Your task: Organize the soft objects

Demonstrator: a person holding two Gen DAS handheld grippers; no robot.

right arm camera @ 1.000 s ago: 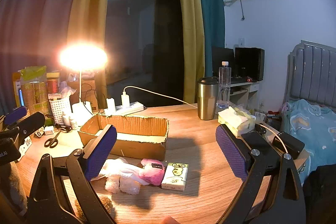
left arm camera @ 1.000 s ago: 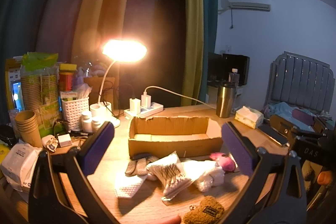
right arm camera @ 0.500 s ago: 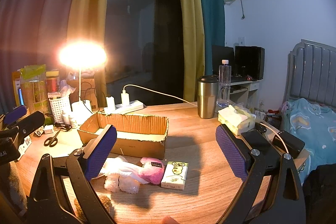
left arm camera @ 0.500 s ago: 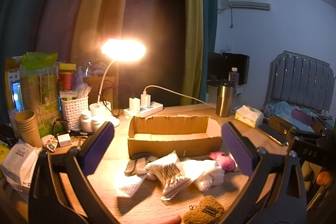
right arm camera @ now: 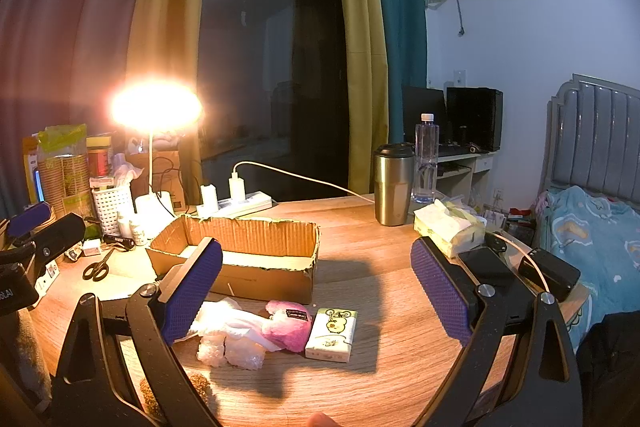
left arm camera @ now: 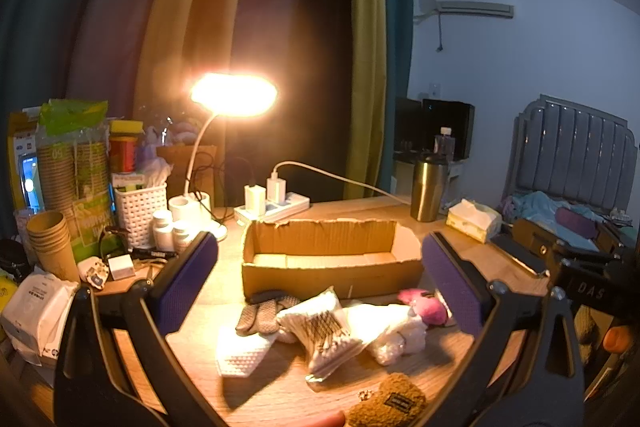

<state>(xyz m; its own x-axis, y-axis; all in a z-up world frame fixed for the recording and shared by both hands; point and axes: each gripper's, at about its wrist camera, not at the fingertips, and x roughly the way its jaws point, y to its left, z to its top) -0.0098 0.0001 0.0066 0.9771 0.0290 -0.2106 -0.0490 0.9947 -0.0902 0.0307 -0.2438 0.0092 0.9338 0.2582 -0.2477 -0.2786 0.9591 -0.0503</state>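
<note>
We hold both grippers above the near edge of the wooden desk [right arm camera: 380,235], and neither grasps anything. The left gripper [left arm camera: 320,267] has its fingers spread wide and released, framing the soft pile; the right gripper [right arm camera: 316,279] is likewise released, its 2 purple pads well apart.

The cardboard box [left arm camera: 332,259] sits open at 12 o'clock from the left gripper, past the pile, and looks bare inside. Just in front of it the soft things lie together on the desk: grey gloves [left arm camera: 262,313] at 11 o'clock, a white textured cloth [left arm camera: 242,353] nearer us, a clear bag of cotton swabs [left arm camera: 324,333] in the middle, white bubble wrap [left arm camera: 396,337] beside it, and a pink plush pouch [left arm camera: 426,307] at 1 o'clock. A brown fuzzy pouch [left arm camera: 386,407] lies closest, at 6 o'clock.

From the right wrist view, a tissue pack [right arm camera: 332,335] touches the pink pouch's right side. A lit desk lamp [right arm camera: 156,109] glows at 10 o'clock, a steel tumbler [right arm camera: 393,185] stands at 1 o'clock, and scissors [right arm camera: 98,265] lie at 9 o'clock.
</note>
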